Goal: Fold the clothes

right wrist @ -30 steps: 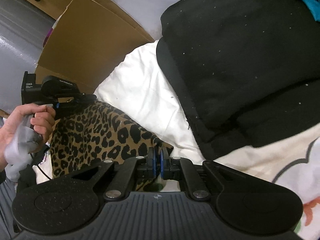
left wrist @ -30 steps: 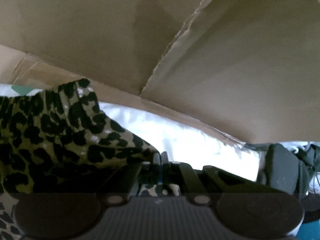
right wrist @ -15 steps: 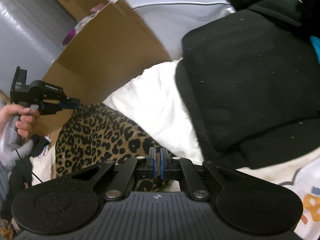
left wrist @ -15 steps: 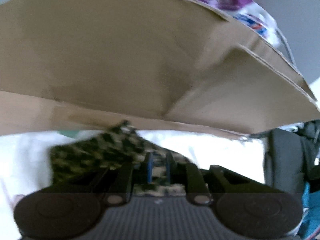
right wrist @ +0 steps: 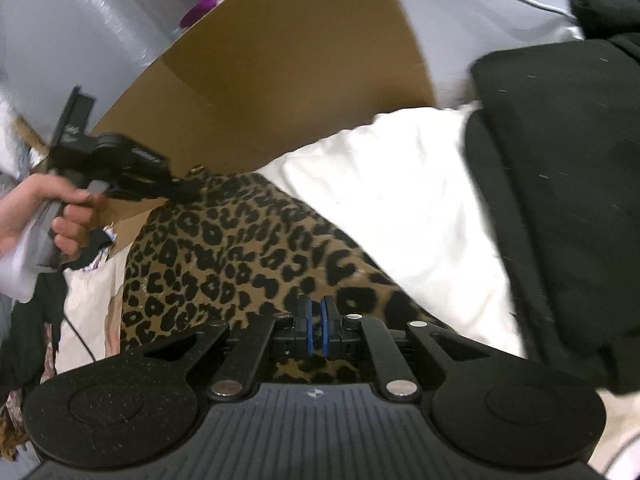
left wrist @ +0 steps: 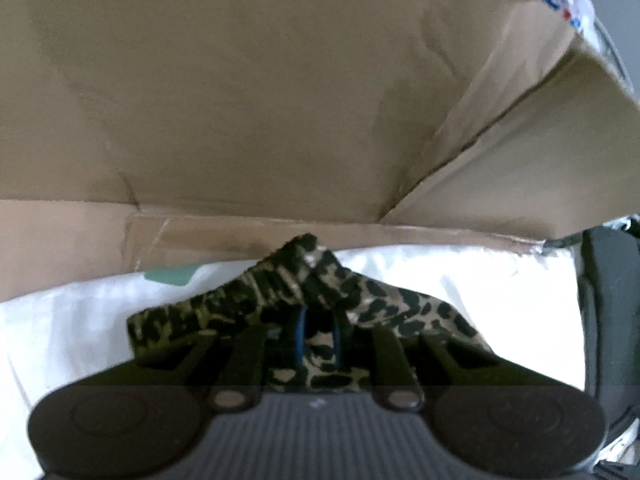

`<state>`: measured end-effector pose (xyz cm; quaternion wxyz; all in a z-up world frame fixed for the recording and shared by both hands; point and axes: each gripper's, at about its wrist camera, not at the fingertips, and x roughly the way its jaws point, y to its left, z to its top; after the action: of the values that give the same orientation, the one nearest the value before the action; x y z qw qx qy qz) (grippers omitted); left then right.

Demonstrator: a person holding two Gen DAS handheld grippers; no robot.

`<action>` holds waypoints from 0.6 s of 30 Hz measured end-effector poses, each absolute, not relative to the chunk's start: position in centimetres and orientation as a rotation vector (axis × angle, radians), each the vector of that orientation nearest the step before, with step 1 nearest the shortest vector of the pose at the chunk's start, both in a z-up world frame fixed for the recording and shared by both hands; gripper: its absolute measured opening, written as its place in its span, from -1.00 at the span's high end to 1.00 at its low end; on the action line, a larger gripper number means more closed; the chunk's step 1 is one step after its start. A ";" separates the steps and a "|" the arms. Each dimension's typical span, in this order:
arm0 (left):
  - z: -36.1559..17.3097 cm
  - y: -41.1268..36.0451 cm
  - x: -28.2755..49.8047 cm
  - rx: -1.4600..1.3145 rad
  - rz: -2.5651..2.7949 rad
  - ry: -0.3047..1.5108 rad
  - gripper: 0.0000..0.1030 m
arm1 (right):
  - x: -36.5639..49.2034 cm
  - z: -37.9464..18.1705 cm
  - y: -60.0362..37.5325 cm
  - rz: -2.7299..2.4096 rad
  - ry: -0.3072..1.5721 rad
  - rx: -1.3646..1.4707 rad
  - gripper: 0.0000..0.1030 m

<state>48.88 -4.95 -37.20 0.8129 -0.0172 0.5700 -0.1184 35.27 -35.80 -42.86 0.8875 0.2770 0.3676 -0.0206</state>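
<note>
Over on the left, a person's hand [right wrist: 60, 216] gripped the handle of the left gripper [left wrist: 318, 334], its nose pushed into the far corner of the leopard-print garment [right wrist: 248, 256], right up against the cardboard [right wrist: 280, 80] that stood behind it. In its own wrist view the blue-edged fingers [left wrist: 300, 334] stood a narrow way apart, with leopard cloth showing between and beneath them; the pads did not look to be pressing on it, though the view was soft and dark there, so I would not swear to it. The cloth bunched up in a ridge just ahead of the fingertips.

Moving across, the garment lay spread on the white bedding [right wrist: 400, 208], stretched between the two tools, with a black garment [right wrist: 560, 200] well to the right on the same bedding.

At the near edge, the right gripper [right wrist: 318, 332] had its fingers pinched almost together, and a fold of the leopard fabric seemed caught between them, held at the near corner.

By my reading, this was the middle of a fold: one corner held, the far one let go or being re-taken. The next move called for the left fingers to close firmly on the far edge, so both corners could travel together and the cloth would lay flat, not rumple against the cardboard.
</note>
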 end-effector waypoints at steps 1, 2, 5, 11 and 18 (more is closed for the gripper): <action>-38.1 -5.1 49.2 -0.037 -0.254 1.217 0.74 | 35.7 -42.9 -35.5 -0.031 0.766 0.565 0.93; -38.5 -5.2 49.4 -0.037 -0.255 1.218 0.75 | 36.2 -43.0 -35.1 -0.025 0.771 0.555 0.93; -38.5 -5.6 49.8 -0.031 -0.267 1.221 0.79 | 37.6 -43.4 -34.5 -0.022 0.788 0.531 0.92; -39.2 -6.2 50.1 -0.006 -0.298 1.212 0.85 | 41.2 -43.5 -34.2 -0.001 0.789 0.477 0.92; -39.3 -6.6 49.7 0.006 -0.314 1.198 0.90 | 43.9 -45.5 -33.9 -0.005 0.859 0.382 0.91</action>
<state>49.67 -6.58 -39.33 0.8143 0.0027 0.5615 -0.1474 43.91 -33.91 -45.47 0.8916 0.1839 0.4139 -0.0024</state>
